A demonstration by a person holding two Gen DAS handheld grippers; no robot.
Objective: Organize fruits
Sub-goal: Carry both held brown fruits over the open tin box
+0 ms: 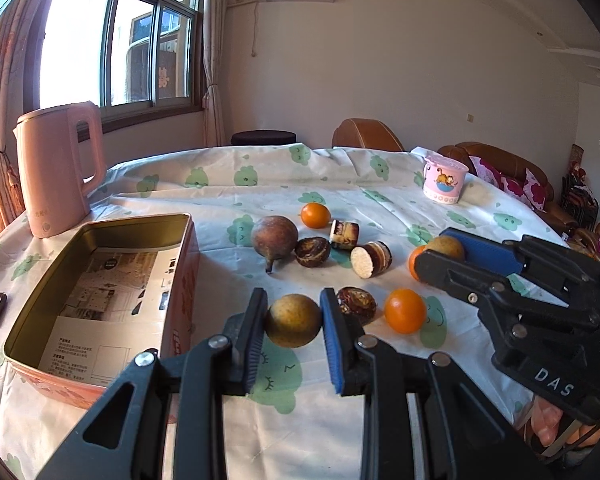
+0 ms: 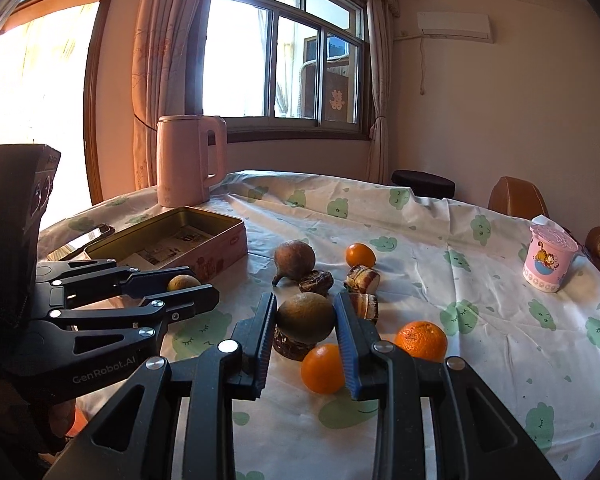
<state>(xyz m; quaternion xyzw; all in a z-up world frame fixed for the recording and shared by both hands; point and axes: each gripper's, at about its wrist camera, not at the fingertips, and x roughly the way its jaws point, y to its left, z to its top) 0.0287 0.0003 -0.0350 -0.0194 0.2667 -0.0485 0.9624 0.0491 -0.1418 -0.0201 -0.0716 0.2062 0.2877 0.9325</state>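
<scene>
Holding one round brown-green fruit each, both tools are closed on their loads: the left hand-held gripper [image 1: 293, 320] pinches its round brown-green fruit [image 1: 293, 321] near the front edge of the bench [image 1: 340, 432], just beside the open pink metal tin [image 1: 100, 300], and the right hand-held gripper [image 2: 305, 320] pinches a second round fruit [image 2: 305, 317] above the other pieces, near the bench's middle. I judge that a smooth ball held only at two sides may slip or roll out if the squeeze loosens, and a low carry may knock the small orange citrus [image 2: 323, 368] toward the edge. The tin holds only printed paper, no fruit yet. The pink cartoon cup [image 1: 444, 182] stands near the far right edge; its contents are hidden.
</scene>
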